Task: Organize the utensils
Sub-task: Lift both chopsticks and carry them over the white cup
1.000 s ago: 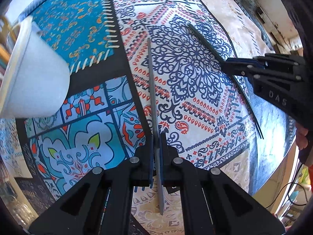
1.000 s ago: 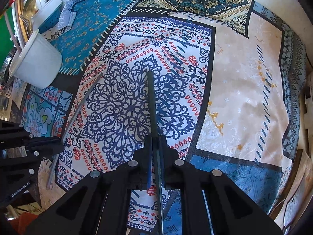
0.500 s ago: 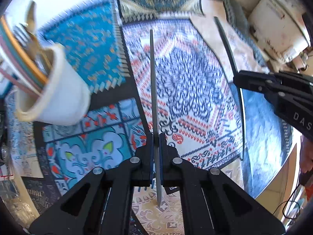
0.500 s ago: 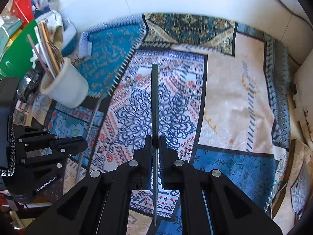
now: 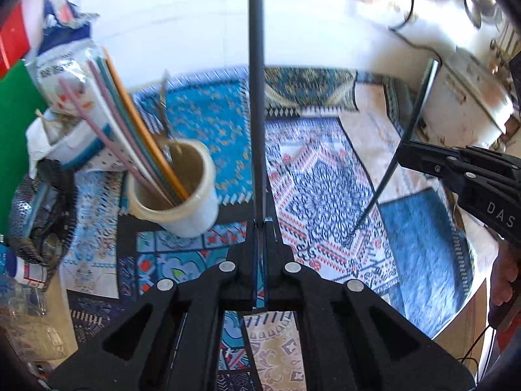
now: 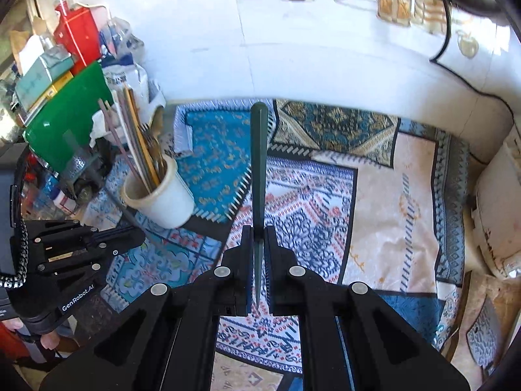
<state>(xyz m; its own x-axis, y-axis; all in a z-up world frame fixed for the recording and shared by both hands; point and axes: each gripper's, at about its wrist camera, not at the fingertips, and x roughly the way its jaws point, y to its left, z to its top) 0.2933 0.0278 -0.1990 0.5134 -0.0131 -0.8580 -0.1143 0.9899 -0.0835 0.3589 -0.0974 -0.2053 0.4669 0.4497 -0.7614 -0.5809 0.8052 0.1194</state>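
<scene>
Both grippers carrying, one chopstick each, cup not yet reached.

Your left gripper (image 5: 259, 228) pinches a dark chopstick (image 5: 256, 97) near its thin end; your right gripper (image 6: 259, 231) pinches the green chopstick (image 6: 259, 163) likewise. Both sticks ride clear of the patterned cloth (image 6: 390, 211), right of the white cup (image 5: 182, 192) of utensils. Step in hand looks like carry-to-cup. Next: swing left over the cup, tip each stick upright, release.

This looks like a home kitchen corner. A patterned cloth (image 6: 384, 195) covers the table against a white tiled wall (image 6: 228, 32), a white cup (image 6: 162, 195) holds cutlery and chopsticks, and food packets, tins (image 6: 78, 39) and a green board (image 6: 65, 123) crowd one side.
</scene>
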